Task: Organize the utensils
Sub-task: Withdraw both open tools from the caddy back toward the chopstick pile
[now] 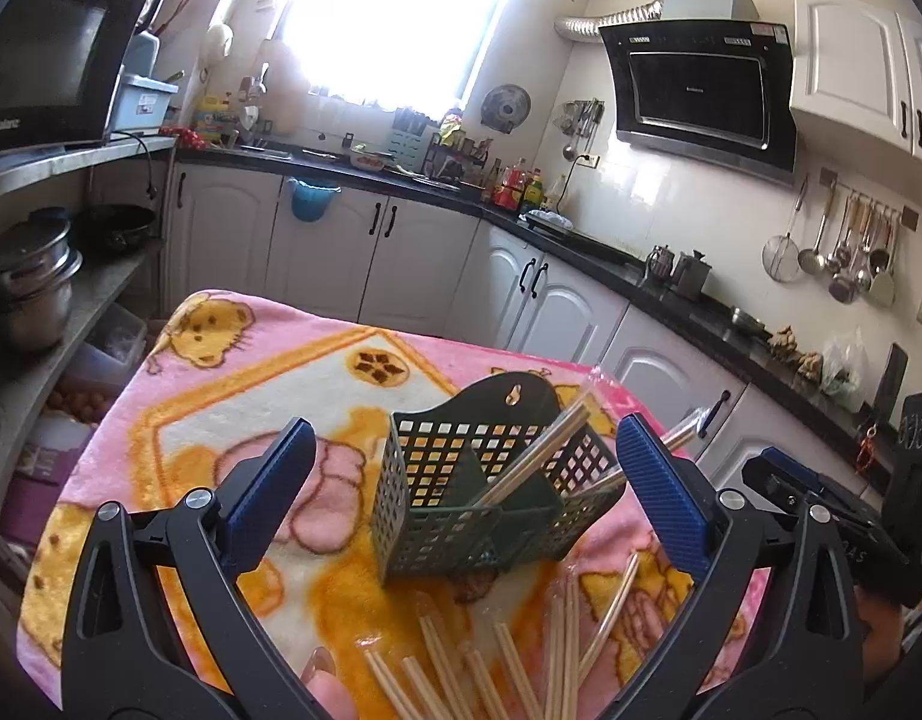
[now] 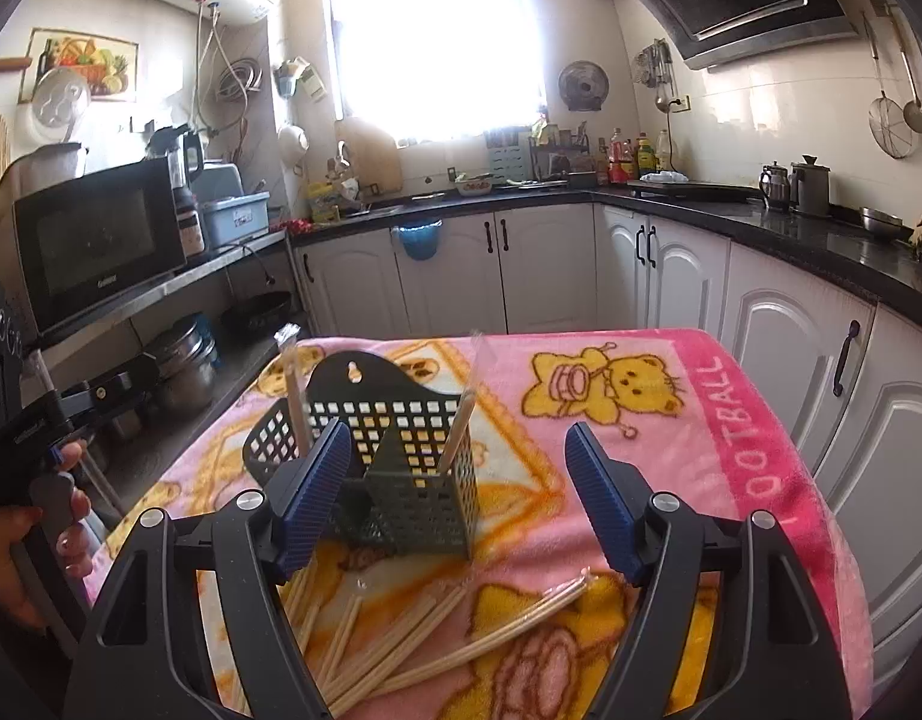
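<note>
A dark green slotted utensil basket (image 1: 437, 510) (image 2: 401, 420) stands upright on a pink cartoon blanket (image 1: 251, 372) (image 2: 641, 480). Wrapped chopsticks (image 1: 539, 450) (image 2: 458, 432) lean inside it, with another pair (image 2: 296, 396) in the side pocket. Several loose chopsticks (image 1: 461, 678) (image 2: 401, 636) lie on the blanket in front of the basket. My left gripper (image 1: 467, 438) is open, its blue pads wide on either side of the basket and clear of it. The right gripper (image 2: 458, 432) is open too, with nothing between its pads. A wrapped pair (image 2: 539, 612) lies below its right finger.
White cabinets under a black counter (image 2: 761, 222) run behind and to the right of the table. A shelf with a microwave (image 2: 101, 240) and pots (image 1: 29, 282) stands to the left. A hand (image 2: 35, 534) holds the other gripper at the left edge of the right wrist view.
</note>
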